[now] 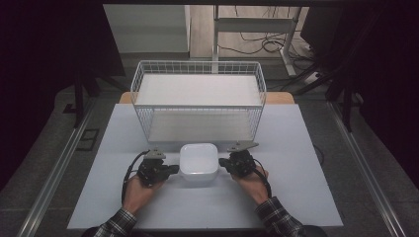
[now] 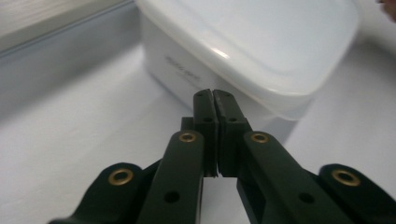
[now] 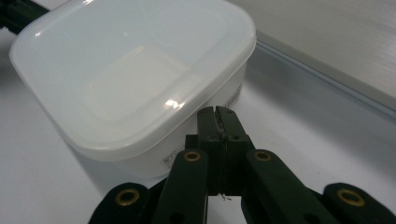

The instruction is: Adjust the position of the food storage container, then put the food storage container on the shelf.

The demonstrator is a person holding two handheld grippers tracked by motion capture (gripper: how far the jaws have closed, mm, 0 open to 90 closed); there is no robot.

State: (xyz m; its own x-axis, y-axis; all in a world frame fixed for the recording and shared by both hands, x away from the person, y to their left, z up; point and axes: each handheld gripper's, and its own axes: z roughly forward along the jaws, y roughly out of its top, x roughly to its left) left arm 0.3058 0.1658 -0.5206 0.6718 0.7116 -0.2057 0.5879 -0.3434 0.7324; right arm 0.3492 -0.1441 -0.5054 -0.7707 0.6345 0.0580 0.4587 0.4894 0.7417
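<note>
Plaid-sleeved forearms come in from 6 o'clock of the high view, left gripper (image 1: 174, 169) and right gripper (image 1: 222, 162) both clenched with nothing between the jaws, tips pointing inward at 3 and 9 o'clock just beside the container's (image 1: 198, 163) side walls. Container is a translucent white, rounded-square plastic box with its lid (image 3: 126, 70) on, upright, no clear long axis. It sits on the white table (image 1: 296, 148), at 6 o'clock of the wire basket (image 1: 197, 98).

White lidded container (image 1: 198, 164) on table (image 1: 296, 197), left gripper (image 1: 174, 169) and right gripper (image 1: 222, 161) flanking; wire basket (image 1: 197, 69) behind.
</note>
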